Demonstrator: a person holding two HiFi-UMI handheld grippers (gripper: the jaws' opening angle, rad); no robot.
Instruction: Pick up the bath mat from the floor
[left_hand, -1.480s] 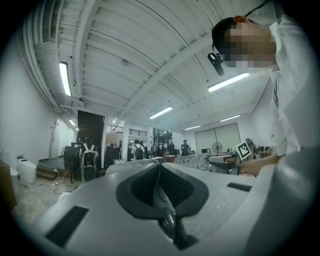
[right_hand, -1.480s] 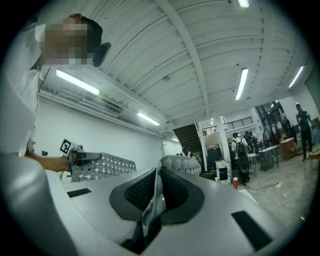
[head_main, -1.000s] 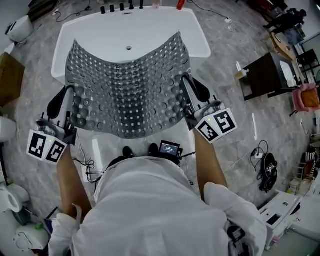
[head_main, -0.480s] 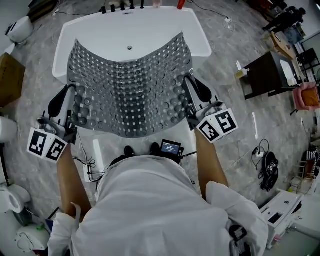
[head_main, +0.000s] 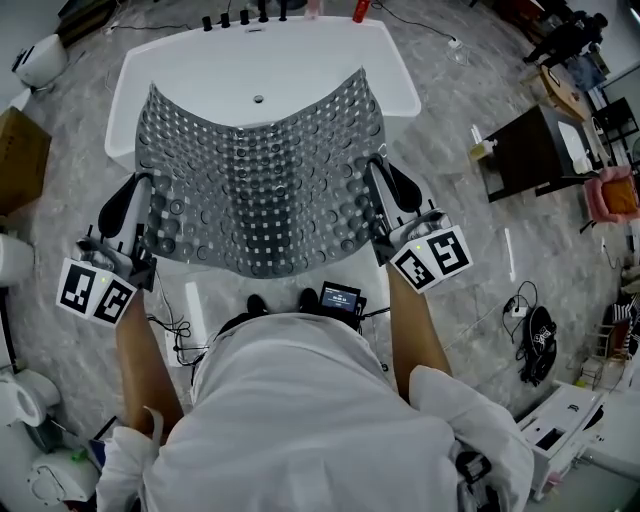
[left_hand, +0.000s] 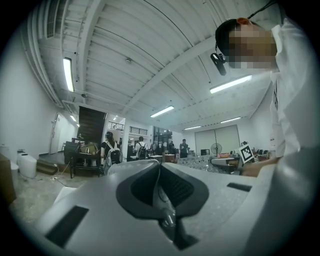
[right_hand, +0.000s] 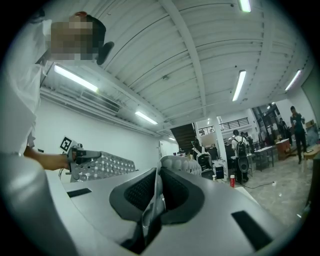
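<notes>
1. Head view: the bath mat (head_main: 258, 180), grey and studded, is off the floor. It is stretched between both grippers and hangs over the near part of a white bathtub (head_main: 400, 85). Its near edge sags in the middle and its far edge arches up.
2. Head view: the left gripper (head_main: 146, 188) is on the mat's left edge and the right gripper (head_main: 373, 168) is on the right edge. Only this view shows the whole mat, the person's white shirt (head_main: 300, 420), a dark side table (head_main: 530, 150) to the right, and a red bottle (head_main: 360, 10) at the tub's far rim. The pads cannot be made out from here.
3. Left gripper view: the jaws are together, pinching a thin edge of the mat between the dark pads. To the right, the mat's studded stretch runs to the other gripper's marker cube (left_hand: 245, 152). Only this view shows the people with backpacks (left_hand: 111, 150), a standing fan (left_hand: 216, 148) and the ceiling lights.
4. Right gripper view: the jaws are clamped on the mat's edge, with the sheet standing up between the pads and curling beyond their tips. To the left, the mat runs to the left gripper's marker cube (right_hand: 65, 144). Only this view shows a dark staircase (right_hand: 185, 134) and people at desks (right_hand: 240, 150).
</notes>
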